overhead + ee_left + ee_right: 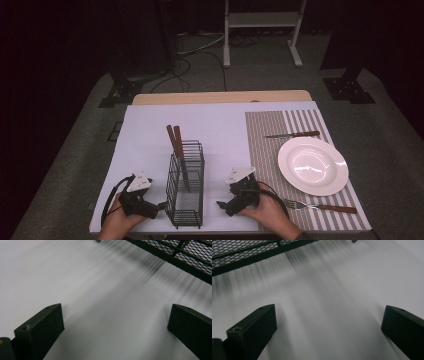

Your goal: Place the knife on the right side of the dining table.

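Observation:
A black wire cutlery basket point(186, 183) stands near the front of the white table cover point(150, 135), with two brown-handled utensils point(176, 140) leaning up out of it. My left gripper point(159, 206) rests on the table just left of the basket, jaws wide apart over bare white surface point(112, 322). On the basket's right rests my right gripper point(221, 205), also open with nothing between its jaws point(327, 322). The basket's mesh base point(180, 255) crosses the top right of the left gripper view and the basket's mesh point(244, 252) the top left of the right gripper view.
A striped placemat point(280, 130) covers the right side of the table. It bears a white plate point(313, 165), a brown-handled knife point(292, 134) behind the plate and a fork point(320, 206) in front. A white stand point(260, 25) is on the floor beyond the table.

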A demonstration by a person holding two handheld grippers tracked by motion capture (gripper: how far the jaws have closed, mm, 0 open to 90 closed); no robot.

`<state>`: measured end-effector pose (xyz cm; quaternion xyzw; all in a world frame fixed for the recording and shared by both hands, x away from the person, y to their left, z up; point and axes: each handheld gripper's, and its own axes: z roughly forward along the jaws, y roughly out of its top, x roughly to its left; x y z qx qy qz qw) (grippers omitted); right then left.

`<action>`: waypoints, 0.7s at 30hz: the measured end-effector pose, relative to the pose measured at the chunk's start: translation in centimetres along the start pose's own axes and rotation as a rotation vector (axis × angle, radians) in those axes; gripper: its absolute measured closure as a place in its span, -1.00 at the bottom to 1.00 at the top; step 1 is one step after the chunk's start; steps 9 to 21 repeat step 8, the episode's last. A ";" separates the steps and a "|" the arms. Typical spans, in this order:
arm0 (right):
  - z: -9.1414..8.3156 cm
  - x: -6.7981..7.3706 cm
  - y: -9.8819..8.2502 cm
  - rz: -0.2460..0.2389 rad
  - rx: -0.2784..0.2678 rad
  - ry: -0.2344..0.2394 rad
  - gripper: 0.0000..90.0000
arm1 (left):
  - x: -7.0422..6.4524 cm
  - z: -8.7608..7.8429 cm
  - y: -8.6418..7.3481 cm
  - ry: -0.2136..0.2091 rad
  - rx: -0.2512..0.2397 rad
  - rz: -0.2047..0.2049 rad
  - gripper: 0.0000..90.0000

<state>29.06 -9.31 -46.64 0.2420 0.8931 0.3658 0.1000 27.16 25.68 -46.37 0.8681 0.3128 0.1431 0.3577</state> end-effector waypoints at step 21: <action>0.0 0.0 0.0 0.003 0.000 0.001 -1.00 | 0.0 0.0 0.0 0.001 0.000 0.000 -1.00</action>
